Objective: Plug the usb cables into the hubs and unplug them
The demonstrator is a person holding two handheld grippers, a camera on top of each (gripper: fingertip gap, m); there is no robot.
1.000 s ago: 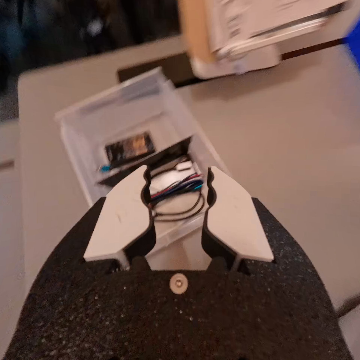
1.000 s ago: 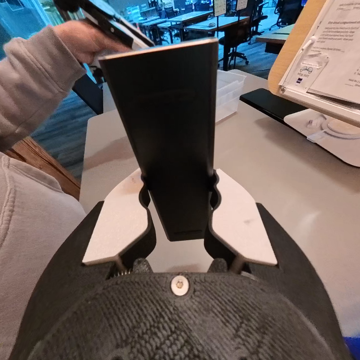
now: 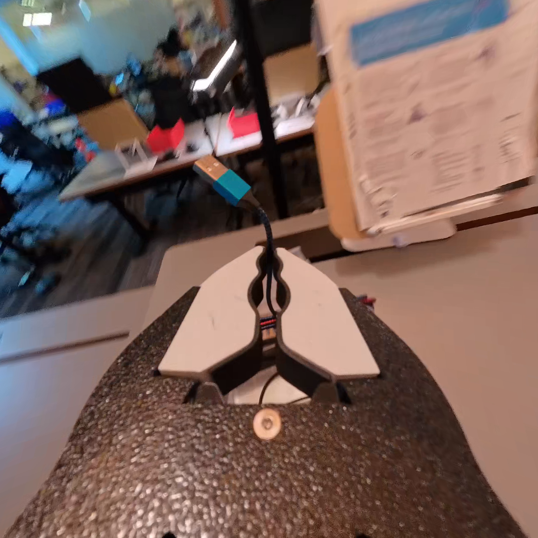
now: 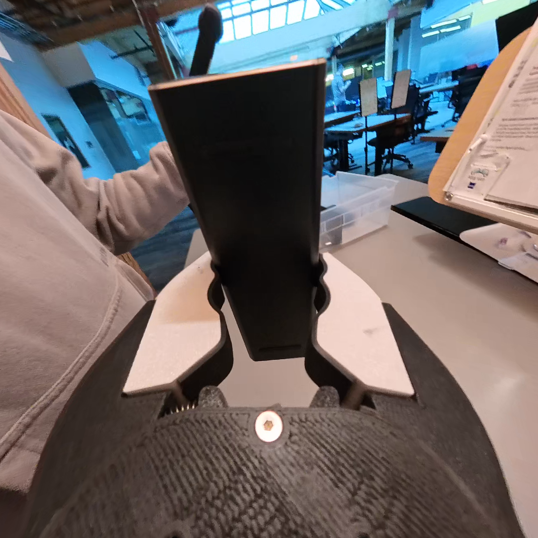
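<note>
USB cable, dark and braided, is pinched between the tips of the left gripper, whose white fingers are drawn almost fully together with only the wavy inner notches leaving gaps along the cord. Above the tips the cable curls up and leftward in the air, ending in a teal-shelled plug with its metal connector pointing up and to the left, free of any socket. Low between the same fingers, a bundle of red and dark strands shows, too small to tell more. Beyond this gripper lies a beige table, with a document stand holding papers at the right, blurred. The right gripper is clamped on a black hub, a long flat slab gripped by its two narrow sides at about the lower third, standing tilted up and away from the camera, its near end bearing a thin slot. Its fingers are held well apart by the slab's width. Left of the hub a grey sleeve reaches forward, and a dark handle rises behind the hub's top edge. To the right, a clear plastic bin sits on the table near the document stand.
</note>
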